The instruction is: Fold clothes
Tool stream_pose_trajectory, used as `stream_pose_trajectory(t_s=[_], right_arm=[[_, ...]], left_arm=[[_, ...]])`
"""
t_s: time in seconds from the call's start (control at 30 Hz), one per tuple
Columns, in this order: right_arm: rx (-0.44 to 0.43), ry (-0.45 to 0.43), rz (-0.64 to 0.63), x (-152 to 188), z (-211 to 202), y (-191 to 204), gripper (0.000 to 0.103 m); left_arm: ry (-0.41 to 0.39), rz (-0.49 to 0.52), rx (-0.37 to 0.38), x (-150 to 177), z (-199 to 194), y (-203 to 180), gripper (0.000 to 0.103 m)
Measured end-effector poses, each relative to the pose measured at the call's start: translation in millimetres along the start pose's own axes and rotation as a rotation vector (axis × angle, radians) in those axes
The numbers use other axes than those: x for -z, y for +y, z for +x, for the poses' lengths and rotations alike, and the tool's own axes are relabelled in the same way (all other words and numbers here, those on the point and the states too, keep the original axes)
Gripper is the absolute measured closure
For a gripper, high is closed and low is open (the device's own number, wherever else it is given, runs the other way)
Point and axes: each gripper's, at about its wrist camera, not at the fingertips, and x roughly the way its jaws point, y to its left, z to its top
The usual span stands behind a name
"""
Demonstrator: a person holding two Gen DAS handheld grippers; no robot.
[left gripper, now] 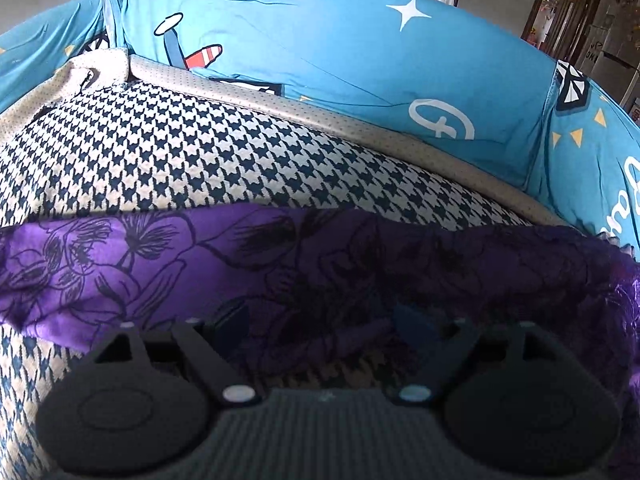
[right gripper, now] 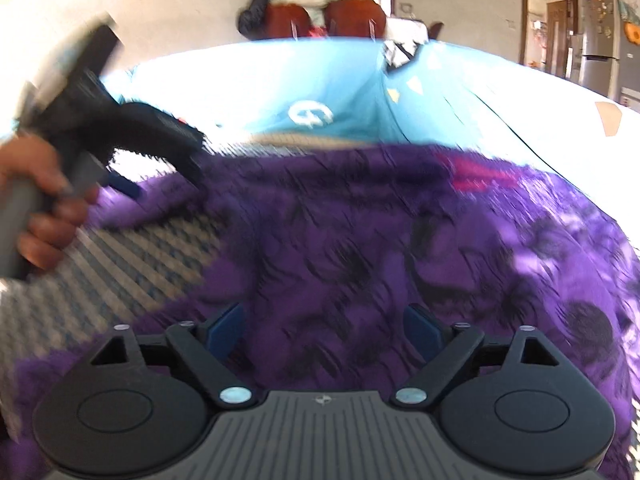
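Purple cloth (right gripper: 400,240) lies nearest, spread across the checked cloth (left gripper: 180,152) on the blue sheet (left gripper: 340,48). Both tools — left tool (left gripper: 320,320), right tool (right gripper: 324,328) — are held spread, nothing pinched; the checked layer could be snagged and dragged along.

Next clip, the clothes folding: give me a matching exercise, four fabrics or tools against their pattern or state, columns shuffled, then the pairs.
Column 1:
1. purple garment
2. checked cloth
3. blue sheet
4. left hand-held gripper

Column 2:
A. white star and cartoon prints
B. jaws open over purple fabric
C. black flower outlines
D. dark-and-white houndstooth

Pairs: 1-C, 2-D, 3-A, 4-B
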Motion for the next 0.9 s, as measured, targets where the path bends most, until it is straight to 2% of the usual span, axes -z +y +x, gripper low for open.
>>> stream_pose_trajectory(t_s=[0.07, 0.23, 0.43, 0.57, 0.67, 0.9], right_arm=[[-0.037, -0.009, -0.012, -7, 3, 6, 0.022], [-0.066, -0.015, -0.101, -22, 29, 28, 0.035], [-0.048, -0.004, -0.120, -30, 64, 38, 0.056], [-0.076, 0.009, -0.136, -33, 81, 40, 0.088], [-0.088, 0.016, -0.171, -31, 84, 41, 0.093], [-0.222, 0.074, -0.325, -28, 58, 35, 0.094]], left_arm=[[-0.004, 0.002, -0.021, -3, 4, -1, 0.016], [0.008, -0.029, -0.049, -11, 10, 4, 0.015], [0.011, -0.048, -0.055, -13, 13, 10, 0.009], [0.014, -0.053, -0.047, -15, 13, 11, 0.009], [0.023, -0.054, -0.046, -15, 14, 12, 0.008], [0.024, -0.009, -0.056, -9, 12, 14, 0.006]])
